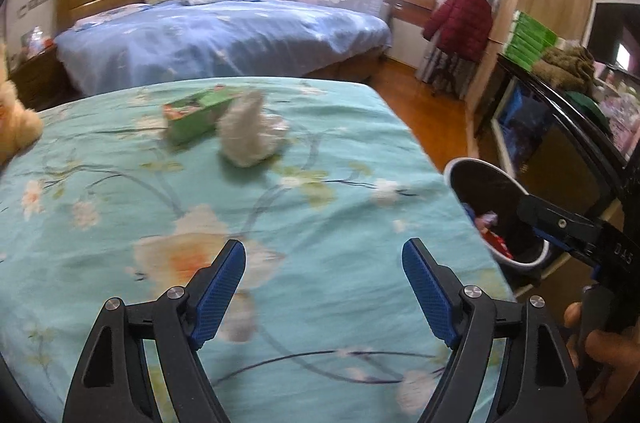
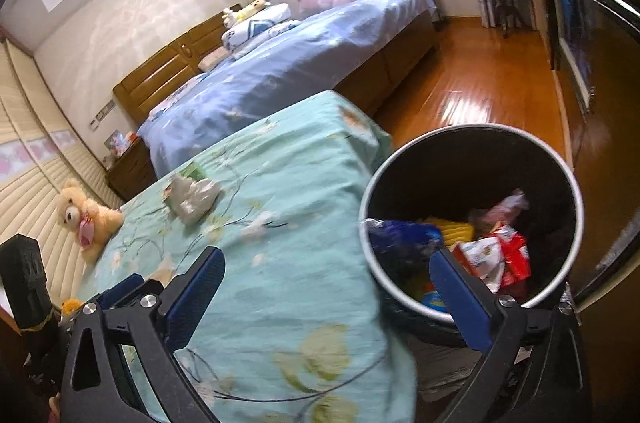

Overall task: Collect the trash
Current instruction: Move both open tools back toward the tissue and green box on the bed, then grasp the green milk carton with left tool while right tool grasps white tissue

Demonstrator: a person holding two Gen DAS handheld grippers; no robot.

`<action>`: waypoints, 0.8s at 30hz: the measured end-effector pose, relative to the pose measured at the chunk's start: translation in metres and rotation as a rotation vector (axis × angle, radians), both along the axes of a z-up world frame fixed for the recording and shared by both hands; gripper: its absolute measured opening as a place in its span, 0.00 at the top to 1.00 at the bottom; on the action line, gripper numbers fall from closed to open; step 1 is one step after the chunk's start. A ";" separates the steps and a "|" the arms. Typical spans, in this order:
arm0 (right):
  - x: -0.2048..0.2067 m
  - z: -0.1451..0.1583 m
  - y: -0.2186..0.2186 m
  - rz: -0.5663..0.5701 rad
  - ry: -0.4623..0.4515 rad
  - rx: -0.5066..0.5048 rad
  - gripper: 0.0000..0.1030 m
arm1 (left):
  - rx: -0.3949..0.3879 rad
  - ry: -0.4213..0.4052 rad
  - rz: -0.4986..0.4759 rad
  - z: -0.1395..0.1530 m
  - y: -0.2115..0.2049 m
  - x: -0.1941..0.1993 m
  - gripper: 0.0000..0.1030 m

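Both your hand-held grippers are spread wide and hold nothing: the left hand-held gripper (image 1: 324, 287) over the bed (image 1: 120, 207), the right hand-held gripper (image 2: 328, 287) by the trash bin (image 2: 568, 183).

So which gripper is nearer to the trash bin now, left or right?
Right. The right gripper hangs at the rim of the trash bin, one of its fingers over the opening. The left gripper is over the bed cover, beside the bin.

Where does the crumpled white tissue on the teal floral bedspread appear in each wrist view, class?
Left wrist view: crumpled white tissue lies upper centre, right of the green box.
Right wrist view: it sits left of centre, looking greyer, in front of the green box.
Shared landmark: the trash bin at the bed's right edge.
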State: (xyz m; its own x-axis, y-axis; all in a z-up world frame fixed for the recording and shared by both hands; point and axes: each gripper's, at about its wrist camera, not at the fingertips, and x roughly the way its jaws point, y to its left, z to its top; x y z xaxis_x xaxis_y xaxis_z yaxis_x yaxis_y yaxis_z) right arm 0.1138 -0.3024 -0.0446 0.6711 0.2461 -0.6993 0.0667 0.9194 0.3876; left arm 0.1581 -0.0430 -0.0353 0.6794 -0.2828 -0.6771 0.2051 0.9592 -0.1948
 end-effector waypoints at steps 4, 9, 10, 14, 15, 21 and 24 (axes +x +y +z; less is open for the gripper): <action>0.002 -0.002 0.015 0.017 -0.003 -0.004 0.00 | 0.007 -0.016 0.054 0.000 0.021 -0.004 0.22; 0.006 -0.005 0.036 0.047 -0.006 -0.008 0.00 | 0.024 -0.063 0.118 0.001 0.041 -0.011 0.22; 0.007 -0.005 0.040 0.053 -0.009 -0.013 0.00 | 0.021 -0.070 0.124 0.001 0.044 -0.013 0.22; 0.011 -0.009 0.055 0.077 -0.009 -0.015 0.00 | 0.030 -0.062 0.137 -0.004 0.057 -0.012 0.22; 0.012 -0.010 0.058 0.086 -0.006 -0.008 0.00 | 0.039 -0.051 0.139 -0.006 0.059 -0.010 0.22; 0.025 -0.015 0.080 0.138 0.010 0.018 0.00 | 0.095 -0.025 0.158 -0.012 0.074 0.007 0.22; 0.033 -0.017 0.092 0.160 0.014 0.027 0.00 | 0.109 -0.017 0.157 -0.013 0.079 0.016 0.22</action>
State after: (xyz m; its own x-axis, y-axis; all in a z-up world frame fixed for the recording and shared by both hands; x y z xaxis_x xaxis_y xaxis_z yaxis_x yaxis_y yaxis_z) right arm 0.1469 -0.2104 -0.0614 0.6117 0.3680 -0.7003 -0.0741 0.9080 0.4124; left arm 0.1743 0.0355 -0.0486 0.7212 -0.0976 -0.6858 0.0532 0.9949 -0.0856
